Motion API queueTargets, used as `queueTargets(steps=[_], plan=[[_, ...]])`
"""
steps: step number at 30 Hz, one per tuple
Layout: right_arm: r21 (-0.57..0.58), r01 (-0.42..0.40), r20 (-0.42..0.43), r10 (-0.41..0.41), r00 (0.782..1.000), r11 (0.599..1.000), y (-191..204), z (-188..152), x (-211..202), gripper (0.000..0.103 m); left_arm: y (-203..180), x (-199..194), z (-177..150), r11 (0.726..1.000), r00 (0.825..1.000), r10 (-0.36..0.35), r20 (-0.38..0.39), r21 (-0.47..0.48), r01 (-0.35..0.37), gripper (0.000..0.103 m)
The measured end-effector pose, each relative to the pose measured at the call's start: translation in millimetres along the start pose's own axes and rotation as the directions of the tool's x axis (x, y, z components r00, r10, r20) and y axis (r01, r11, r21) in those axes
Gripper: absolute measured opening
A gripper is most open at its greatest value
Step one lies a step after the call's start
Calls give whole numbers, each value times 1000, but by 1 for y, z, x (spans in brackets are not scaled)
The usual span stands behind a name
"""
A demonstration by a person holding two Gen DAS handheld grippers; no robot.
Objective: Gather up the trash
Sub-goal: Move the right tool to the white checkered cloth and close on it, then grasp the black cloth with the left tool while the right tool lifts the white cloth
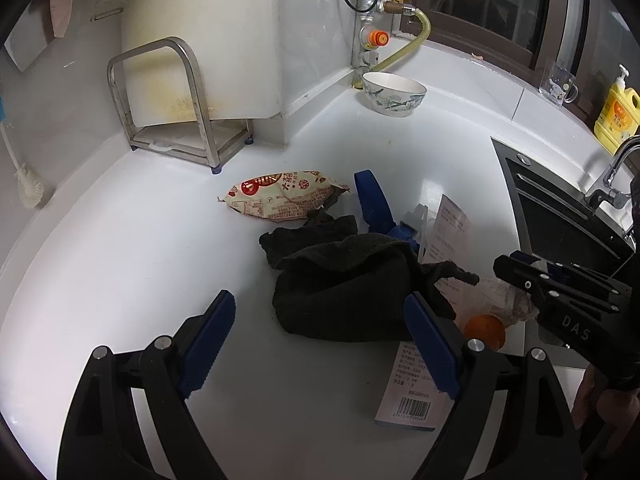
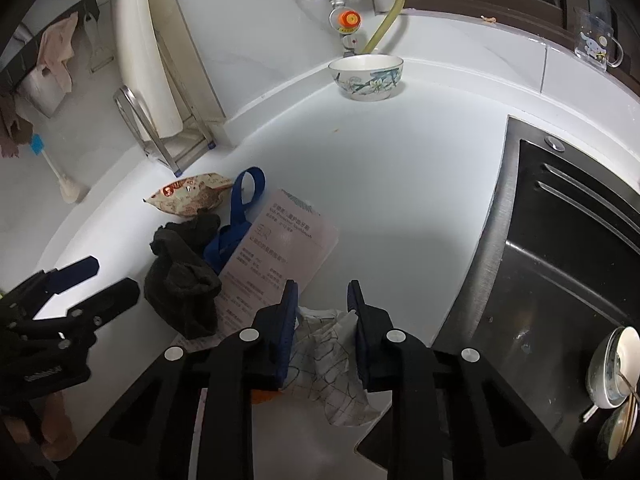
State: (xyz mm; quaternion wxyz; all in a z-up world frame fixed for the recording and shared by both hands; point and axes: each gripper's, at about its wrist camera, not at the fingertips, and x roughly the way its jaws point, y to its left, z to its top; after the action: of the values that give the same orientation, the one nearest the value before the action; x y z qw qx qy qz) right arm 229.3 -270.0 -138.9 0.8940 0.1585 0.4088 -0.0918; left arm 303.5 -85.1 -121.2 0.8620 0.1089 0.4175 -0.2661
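On the white counter lie a snack wrapper (image 1: 280, 198) (image 2: 188, 196), a dark crumpled cloth (image 1: 344, 284) (image 2: 184, 288), a blue strap (image 1: 374, 204) (image 2: 240, 216), a printed paper sheet (image 2: 276, 264) (image 1: 450, 228) and an orange peel (image 1: 484, 330). My left gripper (image 1: 320, 344) is open, its jaws on either side of the near end of the cloth. My right gripper (image 2: 322, 320) is closed on a crumpled checked paper (image 2: 324, 360) at the counter's front; it shows in the left wrist view (image 1: 532, 276).
A floral bowl (image 1: 394, 92) (image 2: 366, 76) stands at the back by the gas valve (image 1: 378, 38). A metal rack with a cutting board (image 1: 168, 100) is at the back left. A dark sink (image 2: 560, 248) with dishes (image 2: 612, 368) lies right. A barcode label (image 1: 412, 392) lies near front.
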Motion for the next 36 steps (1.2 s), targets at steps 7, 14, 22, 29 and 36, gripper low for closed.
queueTargets(steps=[7,14,22,29,36], plan=[[-17,-18,5,19,1000,1000,4,-2,-3,24,-2,0,-1,1000,1000,-4,3,2,4,85],[-26,-19,41,20,999,999,7,2,-14,22,-2,-1,0,1000,1000,-8,7,-2,8,85],[-23,-10,63,12,998,1000,8,5,-26,21,-3,2,1,1000,1000,-25,6,-7,25,85],[-12,-8,62,9,998,1000,7,1,-32,21,-5,22,3,1000,999,-30,-12,-6,30,70],[-1,-6,55,6,998,1000,6,-5,-37,21,-17,19,2,995,996,-91,-6,40,92,22]])
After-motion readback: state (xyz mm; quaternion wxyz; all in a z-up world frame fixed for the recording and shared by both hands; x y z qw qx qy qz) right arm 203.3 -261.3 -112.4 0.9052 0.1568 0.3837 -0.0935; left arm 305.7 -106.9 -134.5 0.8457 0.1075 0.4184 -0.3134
